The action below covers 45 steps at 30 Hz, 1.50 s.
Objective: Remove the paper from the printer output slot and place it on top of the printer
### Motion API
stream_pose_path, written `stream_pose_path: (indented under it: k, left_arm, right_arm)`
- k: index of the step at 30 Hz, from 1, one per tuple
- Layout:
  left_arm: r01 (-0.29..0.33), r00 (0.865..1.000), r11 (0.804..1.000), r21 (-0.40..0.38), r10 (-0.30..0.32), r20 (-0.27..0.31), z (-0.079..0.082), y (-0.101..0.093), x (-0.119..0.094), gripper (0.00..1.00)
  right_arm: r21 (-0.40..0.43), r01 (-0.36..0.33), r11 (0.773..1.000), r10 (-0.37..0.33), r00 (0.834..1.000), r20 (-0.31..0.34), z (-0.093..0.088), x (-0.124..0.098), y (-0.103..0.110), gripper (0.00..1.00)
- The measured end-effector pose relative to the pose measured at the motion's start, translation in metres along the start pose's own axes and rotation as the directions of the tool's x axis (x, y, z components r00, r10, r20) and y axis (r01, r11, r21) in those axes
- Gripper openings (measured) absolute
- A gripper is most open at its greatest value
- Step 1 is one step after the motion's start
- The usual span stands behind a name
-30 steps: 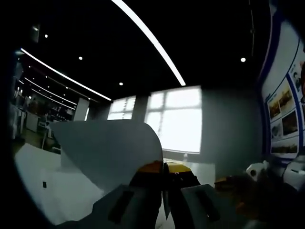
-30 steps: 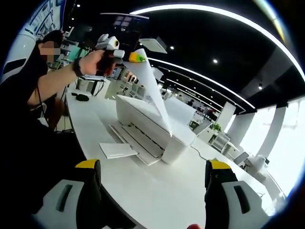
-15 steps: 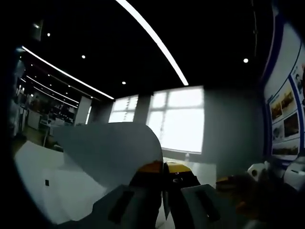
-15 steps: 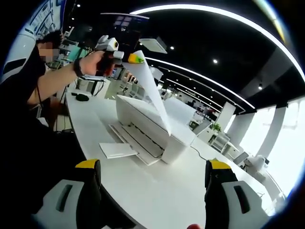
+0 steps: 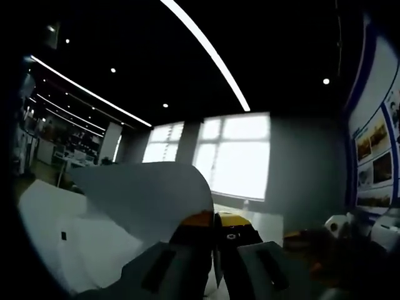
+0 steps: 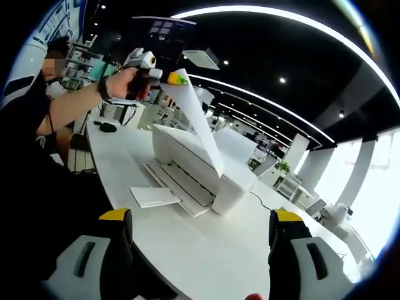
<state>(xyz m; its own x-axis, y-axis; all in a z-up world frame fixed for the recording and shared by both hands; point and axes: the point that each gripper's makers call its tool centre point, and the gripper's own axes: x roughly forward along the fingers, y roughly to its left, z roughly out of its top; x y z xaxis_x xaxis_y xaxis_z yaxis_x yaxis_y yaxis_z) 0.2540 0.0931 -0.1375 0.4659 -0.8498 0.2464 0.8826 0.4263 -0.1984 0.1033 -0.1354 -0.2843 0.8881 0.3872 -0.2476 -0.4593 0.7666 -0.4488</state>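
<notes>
Left gripper (image 6: 178, 77) clamping one corner of the paper (image 6: 203, 128), holding it raised above the printer (image 6: 200, 172). Right gripper (image 6: 200, 237) hovering over the table (image 6: 206, 256), jaws apart, gripping nothing.

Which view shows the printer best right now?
The right gripper view: the whole printer sits on the table, with the paper hanging above it from the left gripper. The left gripper view has the curled paper hiding most of the printer.
</notes>
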Motion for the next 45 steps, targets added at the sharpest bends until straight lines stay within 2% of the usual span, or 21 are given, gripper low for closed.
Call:
stream_pose_path:
  k: [11, 23, 37, 45]
  left_arm:
    - [-0.010, 1.000, 1.000, -0.023, 0.010, -0.011, 0.000, 0.012, 0.001, 0.06]
    - [-0.015, 1.000, 0.999, -0.037, 0.014, -0.026, -0.003, 0.014, 0.000, 0.06]
    - [-0.021, 0.999, 0.997, -0.071, 0.018, -0.048, -0.008, 0.030, -0.002, 0.06]
    - [-0.040, 0.996, 0.998, -0.053, 0.036, -0.078, -0.012, 0.036, 0.002, 0.06]
  right_arm:
    - [-0.001, -0.001, 1.000, 0.001, 1.000, 0.000, 0.000, 0.000, 0.000, 0.85]
    - [-0.001, -0.001, 1.000, 0.001, 1.000, 0.000, -0.001, -0.002, 0.000, 0.85]
    - [0.000, -0.001, 1.000, 0.001, 1.000, 0.001, -0.001, -0.001, 0.000, 0.85]
    - [0.000, 0.000, 1.000, 0.000, 1.000, -0.001, -0.001, 0.000, 0.000, 0.85]
